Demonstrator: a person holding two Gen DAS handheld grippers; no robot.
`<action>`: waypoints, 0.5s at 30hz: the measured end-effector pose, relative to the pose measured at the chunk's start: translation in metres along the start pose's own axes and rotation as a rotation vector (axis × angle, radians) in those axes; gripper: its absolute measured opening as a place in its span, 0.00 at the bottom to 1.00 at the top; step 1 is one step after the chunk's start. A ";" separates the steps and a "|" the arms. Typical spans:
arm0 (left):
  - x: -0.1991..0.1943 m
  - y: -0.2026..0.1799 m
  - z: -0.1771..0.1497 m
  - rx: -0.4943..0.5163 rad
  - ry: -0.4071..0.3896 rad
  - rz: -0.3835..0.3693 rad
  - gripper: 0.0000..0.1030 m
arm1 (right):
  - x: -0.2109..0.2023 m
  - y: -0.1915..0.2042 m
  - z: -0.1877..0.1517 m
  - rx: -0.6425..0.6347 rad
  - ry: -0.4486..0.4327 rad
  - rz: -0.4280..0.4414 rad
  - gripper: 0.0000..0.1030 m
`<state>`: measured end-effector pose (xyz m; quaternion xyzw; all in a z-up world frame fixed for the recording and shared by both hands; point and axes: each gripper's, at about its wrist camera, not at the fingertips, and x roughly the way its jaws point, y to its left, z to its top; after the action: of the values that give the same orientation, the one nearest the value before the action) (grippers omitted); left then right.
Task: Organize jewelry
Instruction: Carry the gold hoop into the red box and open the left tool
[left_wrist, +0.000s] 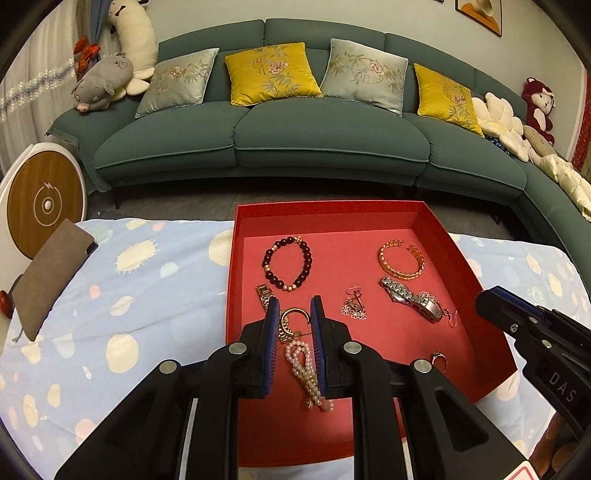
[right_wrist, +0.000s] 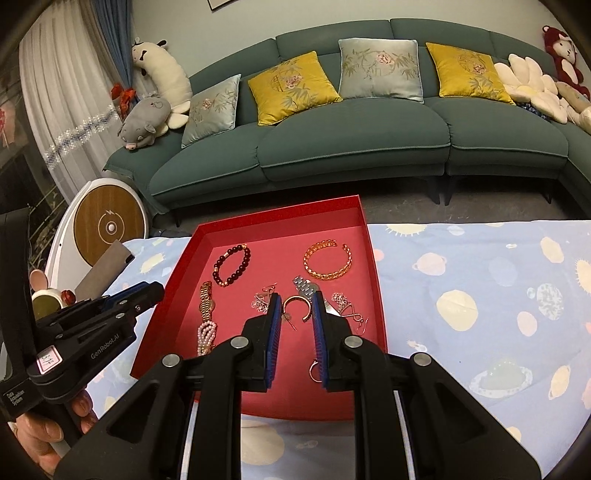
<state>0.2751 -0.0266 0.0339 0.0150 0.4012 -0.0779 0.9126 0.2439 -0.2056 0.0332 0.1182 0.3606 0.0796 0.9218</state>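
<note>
Two grippers hover, fingers open, holding nothing; right gripper (right_wrist: 295, 306) frames the hoop earring (right_wrist: 295, 307) at twelve o'clock: light, stiff, slippery—pinch its band.

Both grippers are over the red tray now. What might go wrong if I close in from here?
The left gripper straddles the pearl bracelet, which touches the gold watch; closing may drag both. The right gripper frames a gold hoop earring, thin enough to slip from the jaws.
</note>
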 end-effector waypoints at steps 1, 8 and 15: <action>0.004 0.000 0.001 -0.002 0.006 0.001 0.14 | 0.005 0.001 0.000 -0.001 0.007 0.003 0.16; 0.021 0.000 0.001 0.006 0.020 0.018 0.14 | 0.030 0.017 0.000 -0.047 0.043 0.009 0.16; 0.030 0.004 0.000 -0.004 0.037 0.026 0.14 | 0.046 0.026 0.000 -0.067 0.052 -0.002 0.16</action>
<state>0.2963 -0.0266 0.0117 0.0199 0.4178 -0.0648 0.9060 0.2758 -0.1703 0.0108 0.0845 0.3819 0.0937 0.9156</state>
